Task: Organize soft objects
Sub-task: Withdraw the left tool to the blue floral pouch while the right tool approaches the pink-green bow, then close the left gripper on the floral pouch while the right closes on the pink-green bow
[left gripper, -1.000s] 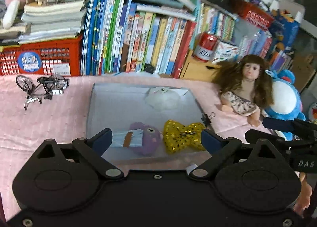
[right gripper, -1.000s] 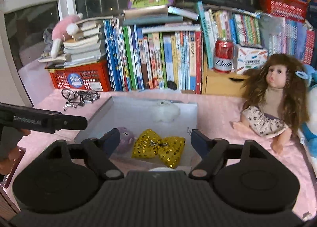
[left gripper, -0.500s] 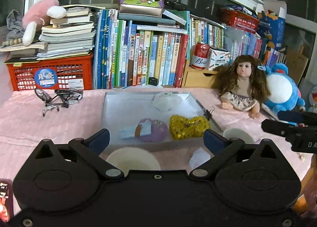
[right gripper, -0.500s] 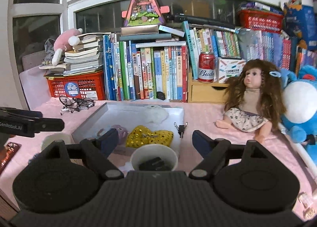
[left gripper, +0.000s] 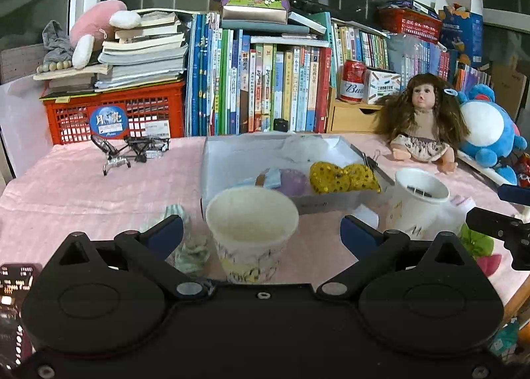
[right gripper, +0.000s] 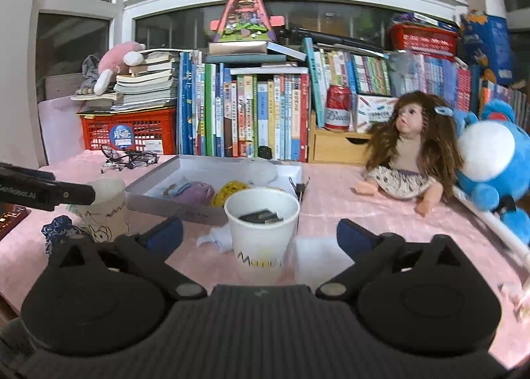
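A shallow grey tray [left gripper: 212,160] [right gripper: 155,182] holds a purple soft toy [left gripper: 293,180] [right gripper: 195,191], a yellow sequin bow [left gripper: 344,177] [right gripper: 232,188] and a white fluffy ball [left gripper: 308,147] [right gripper: 261,172]. My left gripper [left gripper: 261,233] is open and empty, with an empty paper cup [left gripper: 251,230] between its fingers. My right gripper [right gripper: 260,233] is open and empty, around a paper cup [right gripper: 261,233] that holds dark clips. A striped cloth [left gripper: 190,246] lies by the left finger. A green soft piece [left gripper: 477,240] lies at the right.
A long-haired doll [left gripper: 420,124] [right gripper: 410,153] and a blue plush [left gripper: 487,134] [right gripper: 493,157] sit at the right. Books, a red crate [left gripper: 116,114] and a wooden drawer [left gripper: 351,117] line the back. A small metal bicycle [left gripper: 129,150] stands left of the tray. A blue patterned cloth [right gripper: 58,230] lies front left.
Both grippers have pulled back and lowered from over the tray. The two paper cups and the cloths in front of the tray have come into view. The tray's contents have not moved.
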{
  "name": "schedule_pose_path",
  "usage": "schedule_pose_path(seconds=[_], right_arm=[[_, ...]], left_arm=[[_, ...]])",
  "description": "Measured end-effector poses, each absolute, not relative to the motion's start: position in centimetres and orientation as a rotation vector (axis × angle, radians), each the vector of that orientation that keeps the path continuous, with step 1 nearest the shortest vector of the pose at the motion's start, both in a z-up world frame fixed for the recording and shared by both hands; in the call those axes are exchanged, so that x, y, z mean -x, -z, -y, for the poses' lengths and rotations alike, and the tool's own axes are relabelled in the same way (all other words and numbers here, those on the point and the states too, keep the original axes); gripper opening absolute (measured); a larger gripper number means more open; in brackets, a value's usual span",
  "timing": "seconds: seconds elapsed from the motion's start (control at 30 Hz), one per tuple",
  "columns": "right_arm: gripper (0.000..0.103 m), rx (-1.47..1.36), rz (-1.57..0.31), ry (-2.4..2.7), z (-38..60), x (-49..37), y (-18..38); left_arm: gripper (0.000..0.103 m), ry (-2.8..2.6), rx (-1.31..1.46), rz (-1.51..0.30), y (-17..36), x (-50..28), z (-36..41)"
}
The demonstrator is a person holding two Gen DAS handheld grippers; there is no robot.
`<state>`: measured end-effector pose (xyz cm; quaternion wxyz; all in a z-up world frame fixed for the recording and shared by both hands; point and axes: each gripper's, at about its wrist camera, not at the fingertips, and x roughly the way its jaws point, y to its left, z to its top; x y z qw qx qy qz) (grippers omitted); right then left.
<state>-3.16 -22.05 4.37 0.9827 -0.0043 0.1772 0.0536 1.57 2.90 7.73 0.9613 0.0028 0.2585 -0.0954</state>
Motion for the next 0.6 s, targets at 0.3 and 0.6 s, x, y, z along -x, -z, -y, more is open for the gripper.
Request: schedule_pose_path(seconds=[0.3, 0.6], right_arm=[[0.103, -0.039, -0.366, -0.019, 22.3, 4.6, -1.6], [0.103, -0.049, -0.402, 0.073, 22.9, 5.4, 0.6]], left_arm=[[0.101, 0.095, -0.042, -0.568, -4.6, -0.6, -3.9], [0.101, -0.013, -0.077, -0.584, -2.1, -0.4, -4.6]])
